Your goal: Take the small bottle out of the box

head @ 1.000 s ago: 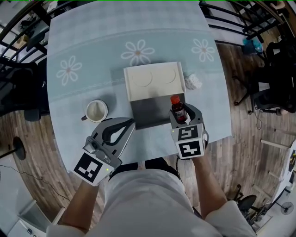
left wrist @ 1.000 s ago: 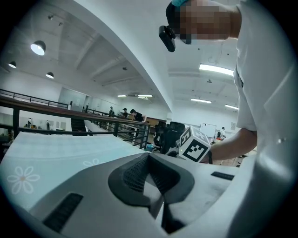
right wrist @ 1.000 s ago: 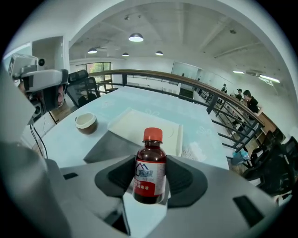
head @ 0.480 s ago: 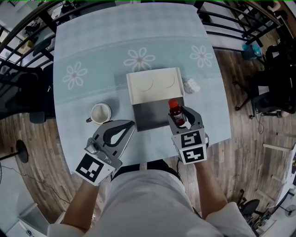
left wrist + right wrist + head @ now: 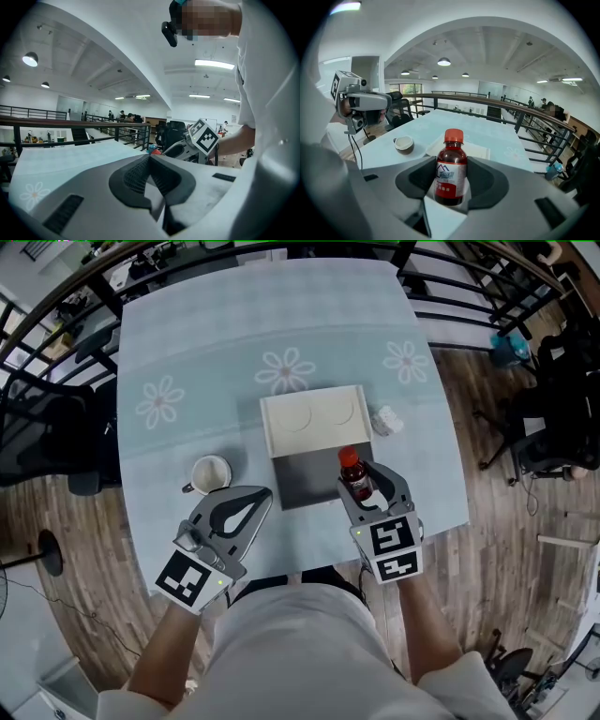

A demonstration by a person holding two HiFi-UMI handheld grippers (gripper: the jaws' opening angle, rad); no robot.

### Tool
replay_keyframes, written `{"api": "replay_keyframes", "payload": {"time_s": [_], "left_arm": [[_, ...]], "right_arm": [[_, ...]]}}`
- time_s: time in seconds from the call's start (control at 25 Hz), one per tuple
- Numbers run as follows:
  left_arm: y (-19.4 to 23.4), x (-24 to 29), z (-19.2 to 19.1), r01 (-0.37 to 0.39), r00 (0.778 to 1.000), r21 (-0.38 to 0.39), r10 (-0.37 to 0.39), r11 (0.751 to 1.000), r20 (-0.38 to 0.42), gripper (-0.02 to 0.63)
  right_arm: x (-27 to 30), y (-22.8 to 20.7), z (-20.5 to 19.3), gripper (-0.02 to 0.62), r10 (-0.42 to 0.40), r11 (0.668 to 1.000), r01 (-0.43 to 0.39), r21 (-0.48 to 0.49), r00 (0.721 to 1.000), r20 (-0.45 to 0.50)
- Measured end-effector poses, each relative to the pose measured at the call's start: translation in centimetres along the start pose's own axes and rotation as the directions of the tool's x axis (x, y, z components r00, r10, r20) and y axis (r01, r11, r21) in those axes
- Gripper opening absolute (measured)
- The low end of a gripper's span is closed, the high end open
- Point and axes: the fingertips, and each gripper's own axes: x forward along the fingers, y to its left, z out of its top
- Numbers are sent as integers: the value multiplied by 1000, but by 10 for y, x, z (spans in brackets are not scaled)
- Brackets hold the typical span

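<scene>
Above the box [image 5: 300, 480], right claw [image 5: 362, 484] grips the small bottle [image 5: 451, 171].

Head view looks down; gripper views skim table [image 5: 187, 343].

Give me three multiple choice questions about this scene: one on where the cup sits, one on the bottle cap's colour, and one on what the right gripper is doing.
1. Where is the cup relative to the box?
A) off its left side
B) inside it
C) off its right side

2. What colour is the cap of the small bottle?
A) blue
B) red
C) green

3. What state is the right gripper in?
A) open and empty
B) shut on the small bottle
C) shut on the cup

Answers:
1 A, in the head view the cup stands apart from the box, to its left.
2 B, the right gripper view shows a red cap.
3 B, the pads press on the bottle's sides.
</scene>
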Motion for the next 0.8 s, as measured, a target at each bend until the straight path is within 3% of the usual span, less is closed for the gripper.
{"api": "replay_keyframes", "payload": {"time_s": [0.32,0.8], "left_arm": [[0,0,9,-1,1000,28,0,1000,1,6],[-2,-1,17,-4,1000,43,4,999,9,6]], "right_arm": [[-14,9,6,217,60,997,-64,50,994,86],[-38,23,30,218,141,984,-162,73,962,234]]}}
